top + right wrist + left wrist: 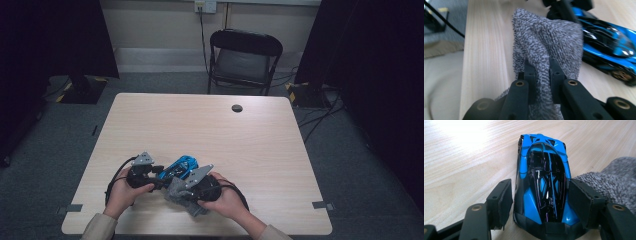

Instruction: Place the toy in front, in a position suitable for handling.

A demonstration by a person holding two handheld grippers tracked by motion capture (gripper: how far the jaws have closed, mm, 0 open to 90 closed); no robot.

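A blue-and-black toy sports car [543, 187] sits on the pale wood worktop [250, 140], near the edge closest to the person, at about 7 o'clock from the worktop's middle in the high view. The left gripper [540, 200] has its jaws closed in on the car's flanks near the end nearest its camera. The pad at 3 o'clock of the car lies against the bodywork, while the one at 9 o'clock sits at the side with no clear gap, so it reads as a steadying grip on the car. In the high view that gripper [156, 174] reaches in from 9 o'clock of the car [181, 166].

The right gripper [541, 72] is pinched nearly closed on a fold of grey terry cloth [546, 42], and the cloth stands up in a bunch above its jaws. In the right gripper view the car [609, 47] lies at 2 o'clock of the cloth, just beside it. In the left gripper view the cloth [614, 180] comes in at 3 o'clock, touching or nearly touching the car's side behind the jaw.

The work looks like wiping the car down, with one gripper bracing it and the other bringing the cloth up. No stroke over the roof has clearly begun. The next move calls for carrying the bunched cloth onto the glossy top and drawing it along the body. The pressure should be light, since the car has wheels and could roll or twist out of the left gripper's hold. The right gripper must keep its pinch so that the cloth does not slip free.
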